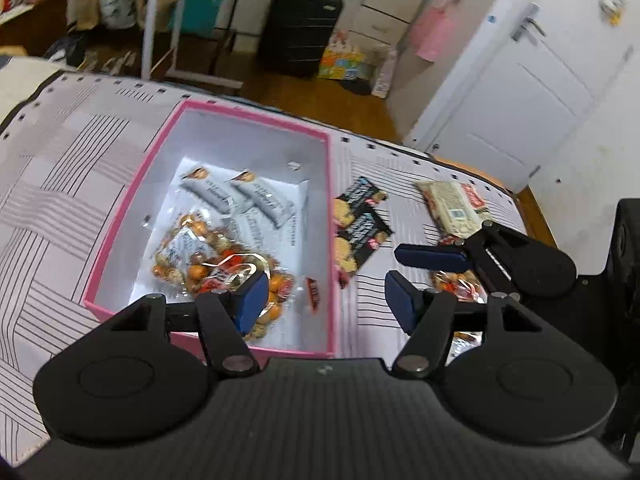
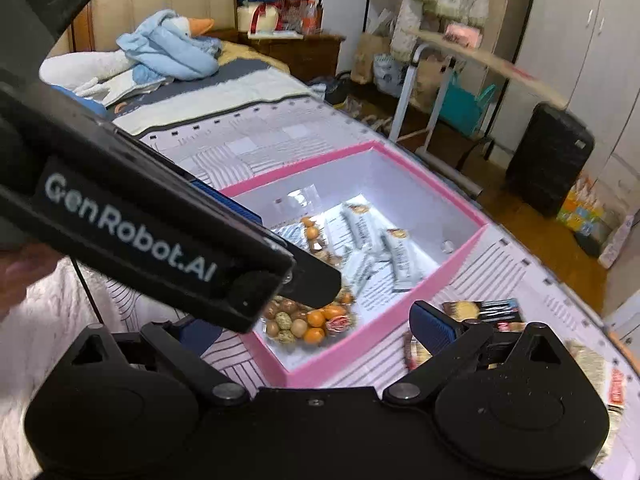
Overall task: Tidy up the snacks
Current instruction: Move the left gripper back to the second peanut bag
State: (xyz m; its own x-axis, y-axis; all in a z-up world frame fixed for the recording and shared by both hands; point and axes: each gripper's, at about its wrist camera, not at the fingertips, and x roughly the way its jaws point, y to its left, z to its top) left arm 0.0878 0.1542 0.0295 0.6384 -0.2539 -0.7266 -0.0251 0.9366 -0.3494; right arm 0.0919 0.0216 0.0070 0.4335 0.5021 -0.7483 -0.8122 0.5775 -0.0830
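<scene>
Left gripper (image 1: pixel 326 300) hangs over the near corner of the pink box (image 1: pixel 330 240), fingers spread, nothing between them. Nut bag (image 1: pixel 216 256) and white packets (image 1: pixel 248 200) lie inside the box. Only the left view shows the cookie packs (image 1: pixel 360 224) and a beige pack (image 1: pixel 454 208) on the striped cloth (image 1: pixel 60 184) just right of the box — bare cloth to its left. Right gripper (image 1: pixel 420 268) (beside the box) has fingers parted, empty; a second nut bag (image 1: pixel 456 284) lies beneath. Right view adds the bed with a blue blanket (image 2: pixel 168 52).

Pink-rimmed white box (image 1: pixel 256 120), orange-and-tan nut bag (image 1: pixel 216 256), black-lined white bedcover (image 1: pixel 60 168)
</scene>
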